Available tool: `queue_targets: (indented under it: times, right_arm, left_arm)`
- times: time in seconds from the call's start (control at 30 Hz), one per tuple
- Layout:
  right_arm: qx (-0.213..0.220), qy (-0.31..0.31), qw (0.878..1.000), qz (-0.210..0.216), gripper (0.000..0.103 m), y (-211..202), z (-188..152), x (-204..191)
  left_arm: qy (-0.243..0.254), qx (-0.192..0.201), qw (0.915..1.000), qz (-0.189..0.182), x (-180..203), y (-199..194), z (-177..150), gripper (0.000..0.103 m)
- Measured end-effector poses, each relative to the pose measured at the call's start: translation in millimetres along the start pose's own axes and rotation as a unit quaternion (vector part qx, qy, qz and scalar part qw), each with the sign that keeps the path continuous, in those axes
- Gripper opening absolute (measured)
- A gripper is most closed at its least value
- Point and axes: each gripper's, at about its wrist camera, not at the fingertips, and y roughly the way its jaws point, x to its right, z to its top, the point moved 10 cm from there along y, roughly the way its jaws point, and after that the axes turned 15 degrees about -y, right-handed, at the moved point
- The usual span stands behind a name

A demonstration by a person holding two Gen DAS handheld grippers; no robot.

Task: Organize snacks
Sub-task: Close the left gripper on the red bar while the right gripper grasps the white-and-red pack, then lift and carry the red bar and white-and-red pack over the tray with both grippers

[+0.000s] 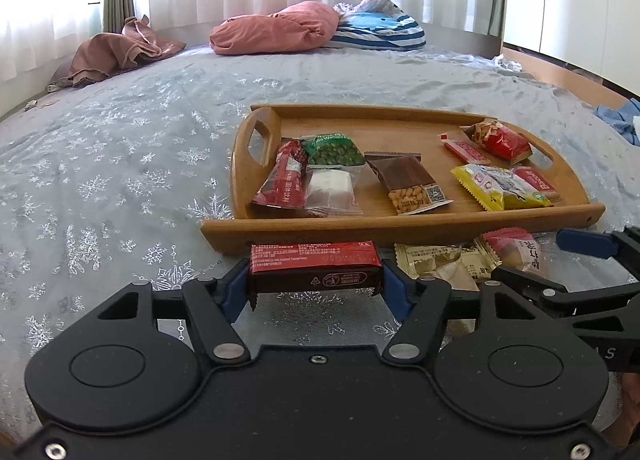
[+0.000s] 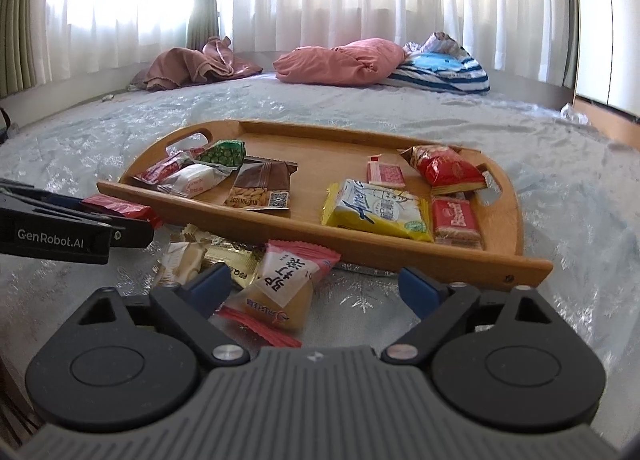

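Snacks lie in the wooden tray (image 1: 400,228) on the bed (image 1: 120,164), with more loose just in front of it. The left hand-held gripper (image 1: 316,280) clamps a dark red bar (image 1: 316,266) endwise. The right hand-held gripper (image 2: 314,286) stands wide around a pink-ended packet (image 2: 286,284), apparently not pressing it.

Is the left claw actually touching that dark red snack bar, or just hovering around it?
Touching. In the left wrist view, both blue pads of the left gripper press against the ends of the dark red snack bar, which hangs between them clear of the bedspread.
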Motion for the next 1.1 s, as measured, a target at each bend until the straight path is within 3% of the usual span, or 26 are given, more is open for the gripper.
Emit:
queue_targets:
  times: [0.23,0.4,0.5,0.83,1.1]
  right_arm:
    - [-0.005,0.026,0.999,0.021,0.074,-3,-1,-4]
    - [-0.009,0.004,1.0,0.021,0.046,-4,3,-15]
    - [-0.011,0.005,1.0,0.01,0.036,-4,7,-16]
    - [-0.028,0.067,0.997,0.004,0.032,-9,11,1]
    - [-0.005,0.075,0.997,-0.005,0.032,-17,38,24]
  left_arm:
    - [-0.003,0.002,1.0,-0.005,1,-5,3,0.065]
    - [-0.001,0.004,1.0,-0.009,5,-8,6,0.065]
    - [0.0,0.005,0.9999,-0.013,7,-10,7,0.065]
    - [0.005,0.019,0.9995,-0.026,13,-15,26,0.064]
    - [0.002,0.026,0.9986,-0.046,24,-9,53,0.064]
